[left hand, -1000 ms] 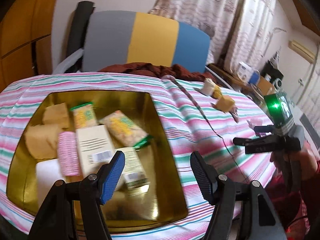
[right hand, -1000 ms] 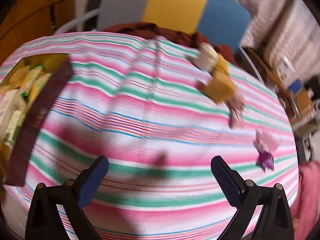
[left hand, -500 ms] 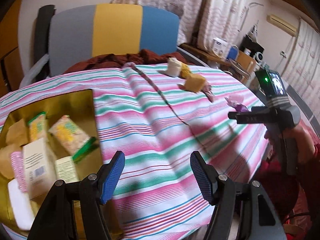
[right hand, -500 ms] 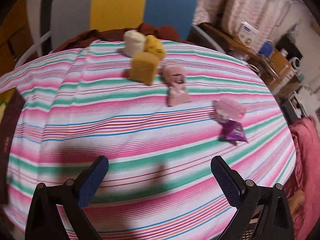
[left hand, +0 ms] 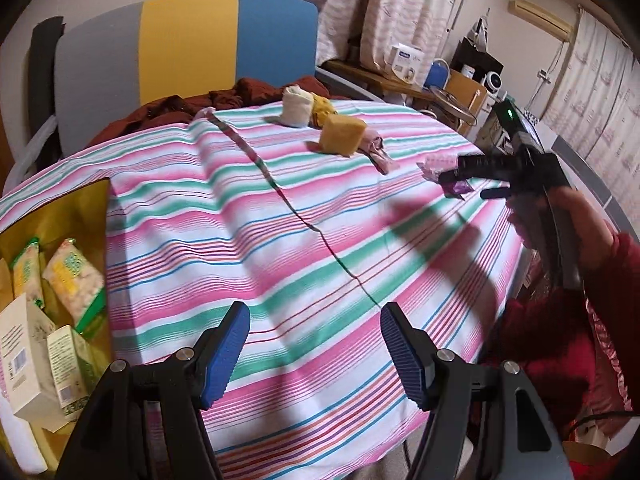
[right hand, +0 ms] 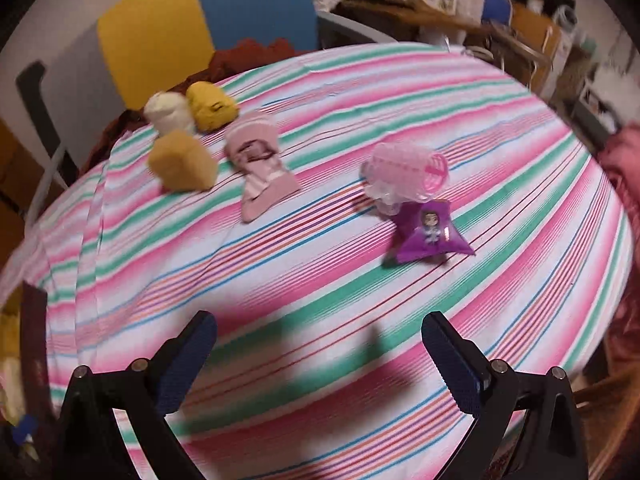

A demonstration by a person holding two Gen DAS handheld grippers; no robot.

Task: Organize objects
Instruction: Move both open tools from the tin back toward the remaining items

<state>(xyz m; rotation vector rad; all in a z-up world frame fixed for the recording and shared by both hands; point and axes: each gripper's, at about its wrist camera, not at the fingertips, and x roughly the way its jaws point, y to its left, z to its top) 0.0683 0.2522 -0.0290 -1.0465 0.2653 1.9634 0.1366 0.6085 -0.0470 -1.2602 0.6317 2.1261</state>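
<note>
On the striped tablecloth lie a pink hair roller (right hand: 406, 170), a purple packet (right hand: 430, 232), a pink folded cloth (right hand: 258, 164), a tan sponge block (right hand: 182, 164), a white roll (right hand: 168, 112) and a yellow lump (right hand: 210, 106). My right gripper (right hand: 320, 356) is open and empty, hovering short of the roller and packet; it shows from the side in the left wrist view (left hand: 464, 172). My left gripper (left hand: 316, 344) is open and empty above the cloth. A gold box (left hand: 76, 208) with several packets and cartons sits at its left.
A grey, yellow and blue chair back (left hand: 188, 44) with dark red cloth (left hand: 224, 98) stands behind the table. Cluttered shelves and boxes (left hand: 460, 80) are at the back right. A raised seam (left hand: 296, 208) runs across the tablecloth.
Both grippers swung right, away from the gold box. The right gripper came closer to the roller and purple packet. Both stayed open.
</note>
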